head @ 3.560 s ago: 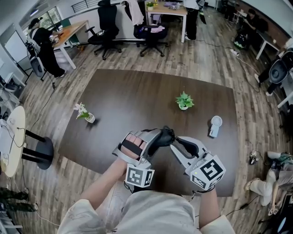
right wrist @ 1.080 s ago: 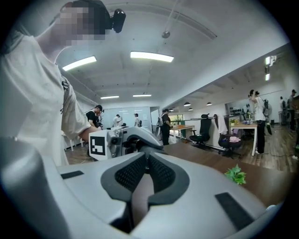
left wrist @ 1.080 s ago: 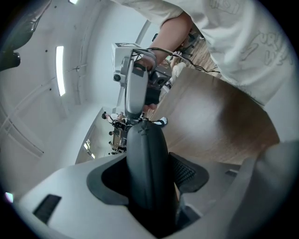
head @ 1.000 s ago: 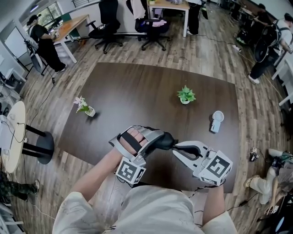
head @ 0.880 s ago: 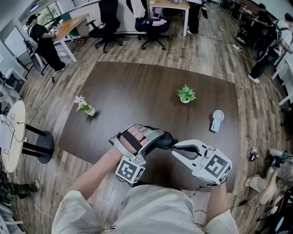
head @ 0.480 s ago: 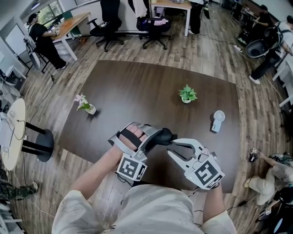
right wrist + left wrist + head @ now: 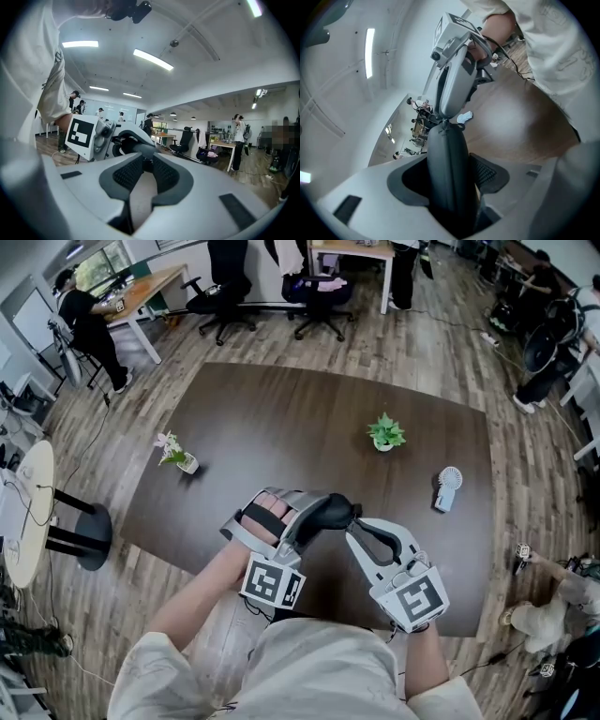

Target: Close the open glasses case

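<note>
I see a dark oblong glasses case [image 7: 336, 511] held above the near part of the brown table [image 7: 281, 418]. My left gripper [image 7: 321, 516] is shut on the case's middle, and in the left gripper view the case [image 7: 446, 159] fills the gap between the jaws. No gap shows along its visible side. My right gripper [image 7: 351, 524] comes in from the right. Its jaws opened and have just been closing a little, and its fingertips [image 7: 123, 172] pinch the case's end [image 7: 139, 151].
A small green potted plant [image 7: 386, 433] stands at the table's far right. A white hand fan [image 7: 447, 487] lies near the right edge and a small flower vase [image 7: 175, 456] near the left edge. Office chairs, desks and people fill the room beyond.
My right gripper has swung: its marker cube has moved left and down while its tips stay at the case's end. The left gripper has rolled slightly and stays in place.
</note>
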`<state>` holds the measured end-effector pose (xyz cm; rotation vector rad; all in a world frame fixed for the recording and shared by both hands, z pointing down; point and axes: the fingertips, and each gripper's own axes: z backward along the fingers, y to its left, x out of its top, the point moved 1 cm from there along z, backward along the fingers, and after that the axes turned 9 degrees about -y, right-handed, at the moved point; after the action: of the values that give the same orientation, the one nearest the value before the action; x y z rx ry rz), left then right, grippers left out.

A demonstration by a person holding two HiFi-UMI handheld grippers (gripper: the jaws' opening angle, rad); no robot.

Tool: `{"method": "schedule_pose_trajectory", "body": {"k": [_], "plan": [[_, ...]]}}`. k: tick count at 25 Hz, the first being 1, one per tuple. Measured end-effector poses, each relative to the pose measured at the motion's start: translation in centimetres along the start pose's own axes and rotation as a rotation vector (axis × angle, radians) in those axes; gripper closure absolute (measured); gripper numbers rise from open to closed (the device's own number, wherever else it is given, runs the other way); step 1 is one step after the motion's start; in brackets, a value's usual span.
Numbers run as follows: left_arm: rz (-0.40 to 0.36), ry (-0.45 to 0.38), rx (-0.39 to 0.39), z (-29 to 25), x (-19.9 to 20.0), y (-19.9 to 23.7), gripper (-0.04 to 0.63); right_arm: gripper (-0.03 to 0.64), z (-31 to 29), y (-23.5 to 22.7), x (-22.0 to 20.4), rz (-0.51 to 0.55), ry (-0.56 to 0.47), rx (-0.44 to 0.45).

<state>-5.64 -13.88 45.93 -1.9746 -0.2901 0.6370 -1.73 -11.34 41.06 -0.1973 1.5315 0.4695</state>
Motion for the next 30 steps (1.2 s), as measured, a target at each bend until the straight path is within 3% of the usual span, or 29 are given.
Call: {"method": "schedule_pose_trajectory", "body": {"k": [7,13,19,22,27,30], "plan": [[0.018,-0.027,0.015,0.0,0.8,0.6,0.324,0.607,0.9,-1.1,-1.2,-0.066,0.005,-0.091],[0.013,-0.052,0.025,0.4,1.2,0.7,0.325,0.609,1.1,-0.9,-1.0,-0.092,0.010,-0.050],[0.063,-0.112,0.008,1.1,1.7,0.2,0.331,0.614,1.2,-1.2,-1.5,-0.100,0.040,-0.016],[0.085,-0.164,0.005,1.8,2.6,0.2,0.331,0.614,1.5,-1.7,-1.8,-0.169,0.028,0.000],[0.151,-0.259,0.041,2.7,4.0,1.0,0.331,0.614,1.9,-2.0,-0.8,-0.379,-0.083,0.086],[0.228,-0.300,0.057,2.5,4.1,1.3,0.325,0.614,2.0,-2.4,-0.3,-0.472,-0.135,0.100]]}}
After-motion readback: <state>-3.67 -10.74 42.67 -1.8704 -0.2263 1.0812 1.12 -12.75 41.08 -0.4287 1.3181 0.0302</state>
